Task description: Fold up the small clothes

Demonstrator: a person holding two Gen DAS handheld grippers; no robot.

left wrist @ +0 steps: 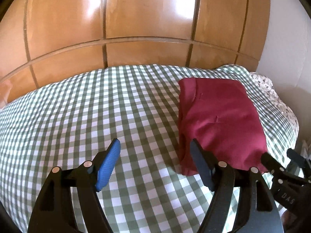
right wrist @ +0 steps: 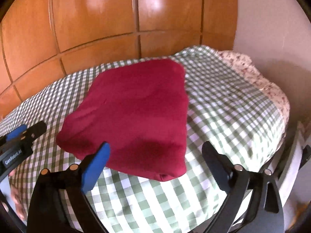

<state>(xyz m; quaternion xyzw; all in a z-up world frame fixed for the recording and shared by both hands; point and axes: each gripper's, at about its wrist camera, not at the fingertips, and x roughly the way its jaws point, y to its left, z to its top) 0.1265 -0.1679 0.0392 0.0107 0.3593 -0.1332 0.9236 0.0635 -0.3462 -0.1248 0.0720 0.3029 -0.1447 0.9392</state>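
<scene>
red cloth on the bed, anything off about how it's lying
Nothing stands out. The red cloth lies folded in a neat block on the checked bedcover, free of both open grippers.

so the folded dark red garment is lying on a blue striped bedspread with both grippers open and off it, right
Not quite: the folded dark red garment lies on a green-and-white checked bedspread, as the right wrist view shows. The left gripper and right gripper are open, off it.
</scene>
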